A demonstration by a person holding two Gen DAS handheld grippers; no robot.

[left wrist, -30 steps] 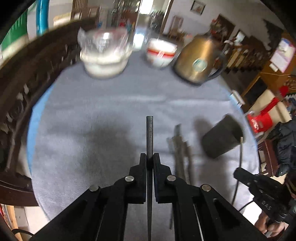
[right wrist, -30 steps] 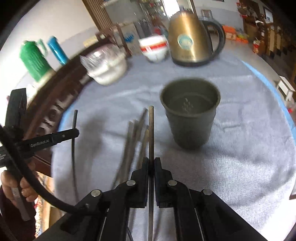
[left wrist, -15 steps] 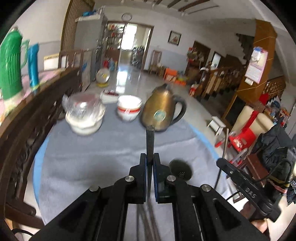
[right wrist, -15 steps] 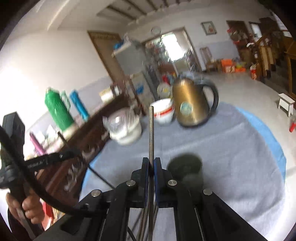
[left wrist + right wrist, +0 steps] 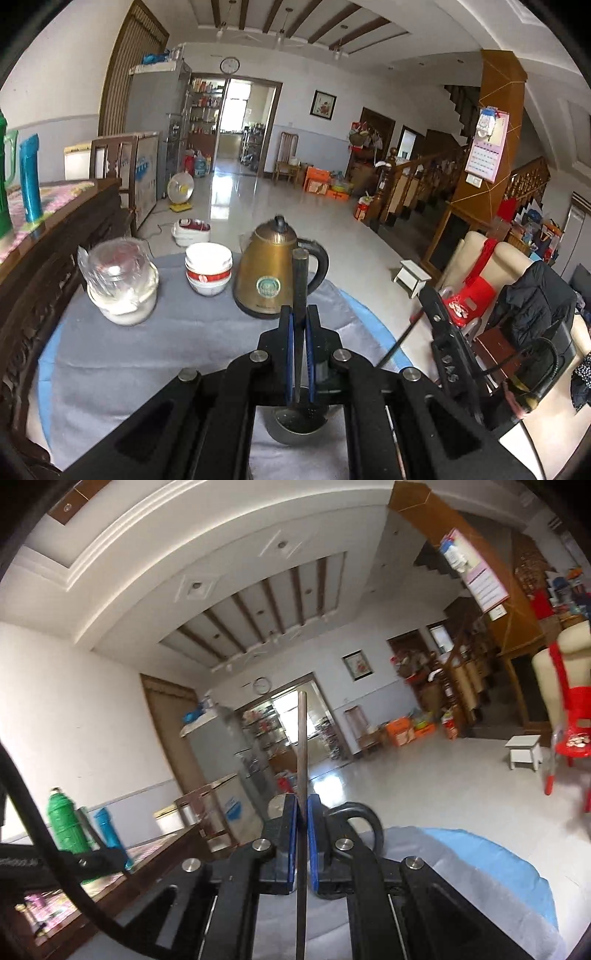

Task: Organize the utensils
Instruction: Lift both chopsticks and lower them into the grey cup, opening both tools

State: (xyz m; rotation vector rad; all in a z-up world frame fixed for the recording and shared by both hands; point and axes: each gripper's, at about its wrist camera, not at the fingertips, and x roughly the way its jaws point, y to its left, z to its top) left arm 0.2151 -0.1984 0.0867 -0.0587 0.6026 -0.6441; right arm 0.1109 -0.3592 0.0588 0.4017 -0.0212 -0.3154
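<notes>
Pretty clearly somebody's home, a big open living/dining hall. Glossy tiled floor [image 5: 306,206], beamed ceiling [image 5: 266,602], a wall clock [image 5: 229,65] over a wide doorway [image 5: 240,122] into a room with stocked shelves. There's a wooden staircase [image 5: 424,173] with carved railings, a calendar [image 5: 487,147] hung on a pillar, a framed picture [image 5: 325,104], a fridge [image 5: 159,122] and a small fan [image 5: 181,188] on the floor. The table [image 5: 147,354] has a grey cloth with a brass kettle [image 5: 271,277], stacked bowls [image 5: 208,269] and a covered glass jar [image 5: 120,280]. A red plastic chair [image 5: 570,734] and cardboard boxes [image 5: 400,731] too.
</notes>
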